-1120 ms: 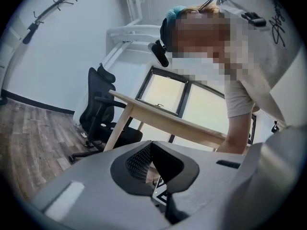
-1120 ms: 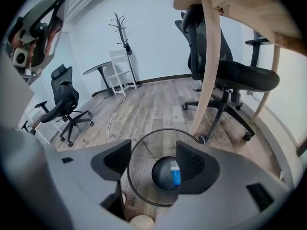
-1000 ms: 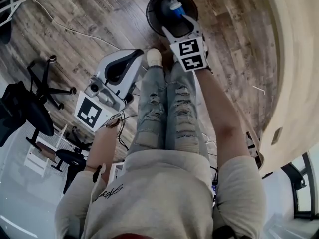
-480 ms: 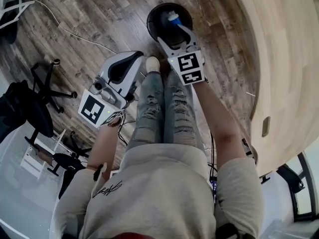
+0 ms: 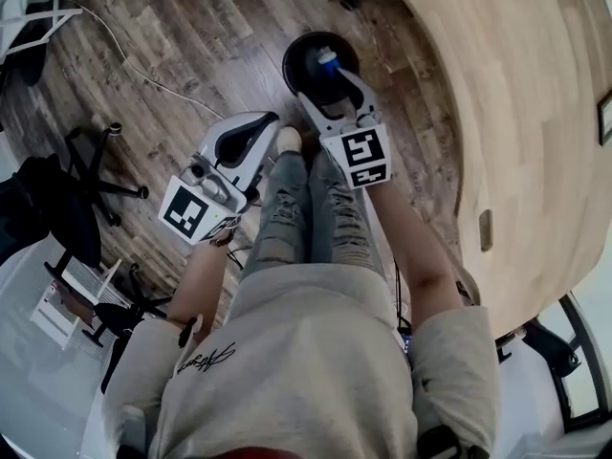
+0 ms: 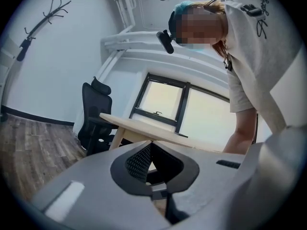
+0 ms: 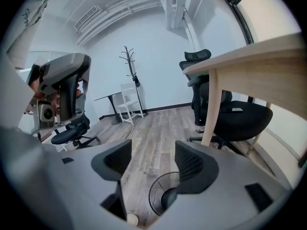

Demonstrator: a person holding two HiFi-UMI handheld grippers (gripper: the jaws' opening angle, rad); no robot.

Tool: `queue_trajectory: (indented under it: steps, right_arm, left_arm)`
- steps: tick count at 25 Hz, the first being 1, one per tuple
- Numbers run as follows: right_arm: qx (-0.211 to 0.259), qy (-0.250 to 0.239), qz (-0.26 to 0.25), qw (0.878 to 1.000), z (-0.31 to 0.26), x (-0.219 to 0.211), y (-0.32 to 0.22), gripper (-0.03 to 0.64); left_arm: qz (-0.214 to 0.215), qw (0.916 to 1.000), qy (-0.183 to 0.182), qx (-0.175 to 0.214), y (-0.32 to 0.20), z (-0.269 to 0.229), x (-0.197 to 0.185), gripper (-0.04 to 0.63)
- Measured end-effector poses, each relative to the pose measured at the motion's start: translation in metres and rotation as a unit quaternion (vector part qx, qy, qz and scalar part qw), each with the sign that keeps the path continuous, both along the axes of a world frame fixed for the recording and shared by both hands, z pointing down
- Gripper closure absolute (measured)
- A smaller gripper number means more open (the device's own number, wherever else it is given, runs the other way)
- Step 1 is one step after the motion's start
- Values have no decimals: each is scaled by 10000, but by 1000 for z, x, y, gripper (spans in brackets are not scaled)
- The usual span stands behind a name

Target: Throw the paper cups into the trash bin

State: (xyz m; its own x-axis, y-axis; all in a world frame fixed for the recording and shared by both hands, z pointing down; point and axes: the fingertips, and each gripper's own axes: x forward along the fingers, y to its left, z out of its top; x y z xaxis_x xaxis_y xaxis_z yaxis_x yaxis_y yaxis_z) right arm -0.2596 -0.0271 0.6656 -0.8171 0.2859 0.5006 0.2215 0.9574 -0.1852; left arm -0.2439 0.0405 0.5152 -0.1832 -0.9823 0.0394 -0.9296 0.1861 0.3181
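The black round trash bin (image 5: pixel 295 48) stands on the wood floor ahead of the person's feet. My right gripper (image 5: pixel 321 76) hangs over it, open, with nothing between its pads. Through the right gripper view's jaws (image 7: pixel 148 163) the bin's rim (image 7: pixel 154 188) lies just below. A small white and blue thing (image 5: pixel 328 59) shows inside the bin near the fingertips; I cannot tell if it is a cup. My left gripper (image 5: pixel 239 143) is held by the left knee, shut and empty, its pads meeting (image 6: pixel 151 145) and aimed up at the person.
A pale wooden table (image 5: pixel 535 113) curves along the right, its leg (image 7: pixel 211 109) close to the bin. Black office chairs stand at the left (image 5: pixel 81 175) and under the table (image 7: pixel 235 111). A cable (image 5: pixel 143 70) runs over the floor. A coat stand (image 7: pixel 130 75) is at the far wall.
The head camera has swung, so bin and grippers sit lower in the frame. The right gripper stays open over the bin. The left gripper has shifted slightly towards the legs.
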Motion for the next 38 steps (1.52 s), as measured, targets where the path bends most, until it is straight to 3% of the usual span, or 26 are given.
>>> queue_trajectory:
  steps: [23,38]
  right_arm:
    - [-290,-583,351,9973,-159,23,-7,328]
    - [-86,-1447,445,9884,-271,28,-15,328]
  left_arm:
    - [120,9992,-328,176,1,-102,21,592]
    - [121,9968,-708,355,13,-167,25,592]
